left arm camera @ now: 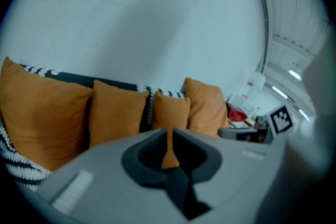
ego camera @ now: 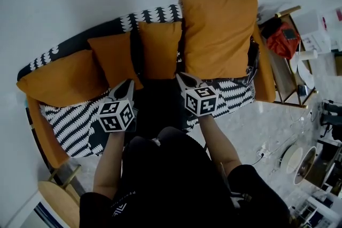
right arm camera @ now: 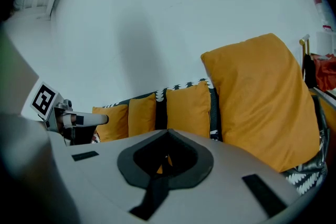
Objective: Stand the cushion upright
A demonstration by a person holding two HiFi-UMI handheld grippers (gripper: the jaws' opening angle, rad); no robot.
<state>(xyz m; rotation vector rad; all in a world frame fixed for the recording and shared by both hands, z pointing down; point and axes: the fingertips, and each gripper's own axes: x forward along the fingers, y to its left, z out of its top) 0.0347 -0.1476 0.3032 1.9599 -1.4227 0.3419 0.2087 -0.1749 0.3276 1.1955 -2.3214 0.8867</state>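
A large orange cushion stands upright against the sofa's back at the right end; it also shows in the right gripper view and the left gripper view. Two smaller orange cushions lean on the back beside it, and another rests at the left end. My left gripper hovers over the seat's front, its jaws a narrow slit apart with nothing held. My right gripper hangs just below the large cushion's lower left corner, shut and empty.
The sofa has a black-and-white patterned cover. A wooden side table with a red thing stands at its right end. Cables and round objects lie on the floor at the right. A round wooden table sits at lower left.
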